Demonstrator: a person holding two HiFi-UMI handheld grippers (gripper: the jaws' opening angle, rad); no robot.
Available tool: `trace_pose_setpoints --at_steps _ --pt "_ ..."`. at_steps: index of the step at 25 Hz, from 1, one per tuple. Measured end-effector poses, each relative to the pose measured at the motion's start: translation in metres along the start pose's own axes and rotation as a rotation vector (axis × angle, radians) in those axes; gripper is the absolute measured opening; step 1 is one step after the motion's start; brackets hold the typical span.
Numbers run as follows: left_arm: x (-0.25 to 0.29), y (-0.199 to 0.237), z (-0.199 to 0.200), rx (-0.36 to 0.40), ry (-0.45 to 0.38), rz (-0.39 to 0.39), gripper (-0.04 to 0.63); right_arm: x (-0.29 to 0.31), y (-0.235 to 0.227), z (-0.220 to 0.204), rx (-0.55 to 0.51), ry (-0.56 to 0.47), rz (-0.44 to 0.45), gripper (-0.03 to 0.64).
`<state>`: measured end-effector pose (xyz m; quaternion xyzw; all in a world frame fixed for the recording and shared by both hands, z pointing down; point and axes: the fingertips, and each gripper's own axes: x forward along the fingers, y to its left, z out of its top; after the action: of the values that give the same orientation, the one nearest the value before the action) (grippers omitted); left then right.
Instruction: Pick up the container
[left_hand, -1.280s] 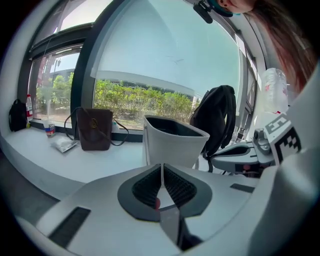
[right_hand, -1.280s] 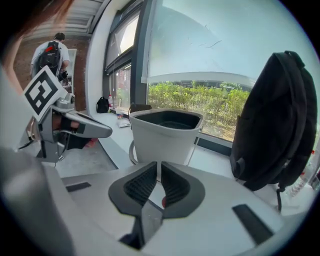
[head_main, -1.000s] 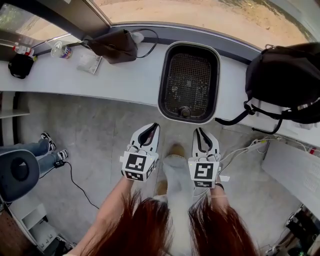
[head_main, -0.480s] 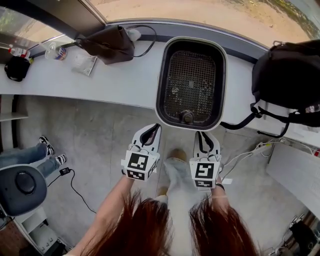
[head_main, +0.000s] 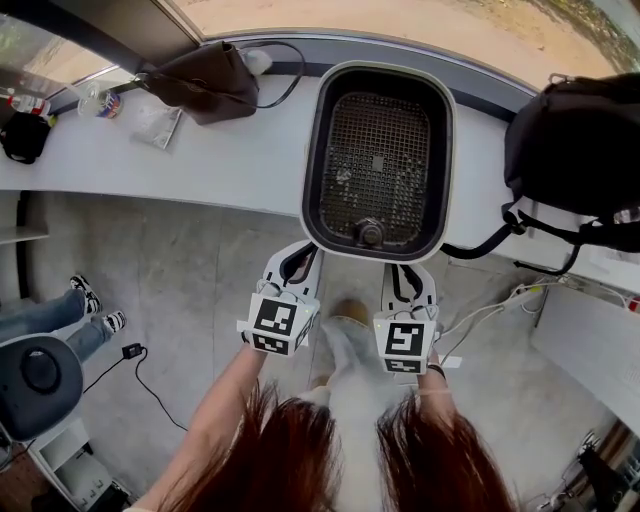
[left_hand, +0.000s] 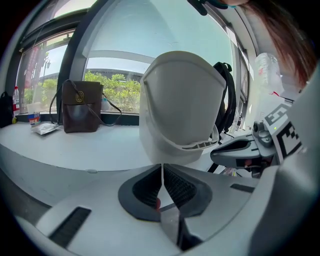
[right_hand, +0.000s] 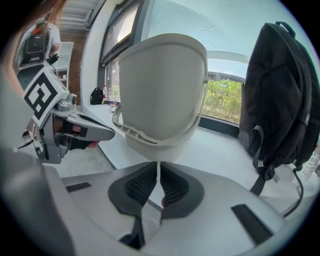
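A white container with a dark mesh basket inside lies on the white counter, its near end past the counter's front edge. My left gripper and right gripper meet its near rim side by side. The left gripper view shows the container's white outer wall straight ahead. There the left gripper is shut on a thin white lip of the rim. The right gripper clamps the container the same way. Whether the container rests on the counter I cannot tell.
A brown bag and small bottles stand at the counter's back left. A black backpack sits close to the container's right. Below are a grey floor, a person's legs and shoes, a round seat and cables.
The container looks larger and its near end has come out over the counter's front edge. Both grippers stay shut at its near rim.
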<state>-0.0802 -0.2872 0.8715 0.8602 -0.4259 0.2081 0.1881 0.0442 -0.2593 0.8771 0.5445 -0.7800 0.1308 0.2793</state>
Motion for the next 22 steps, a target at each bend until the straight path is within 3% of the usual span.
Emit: trace_pose_setpoints --at_steps 16,22 --pt "0.017 -0.004 0.013 0.018 -0.044 -0.014 0.023 0.003 -0.005 0.016 0.022 -0.065 -0.012 0.026" --pt "0.013 -0.007 0.015 0.024 -0.024 -0.014 0.022 -0.001 -0.004 0.018 0.025 -0.042 0.006 0.026"
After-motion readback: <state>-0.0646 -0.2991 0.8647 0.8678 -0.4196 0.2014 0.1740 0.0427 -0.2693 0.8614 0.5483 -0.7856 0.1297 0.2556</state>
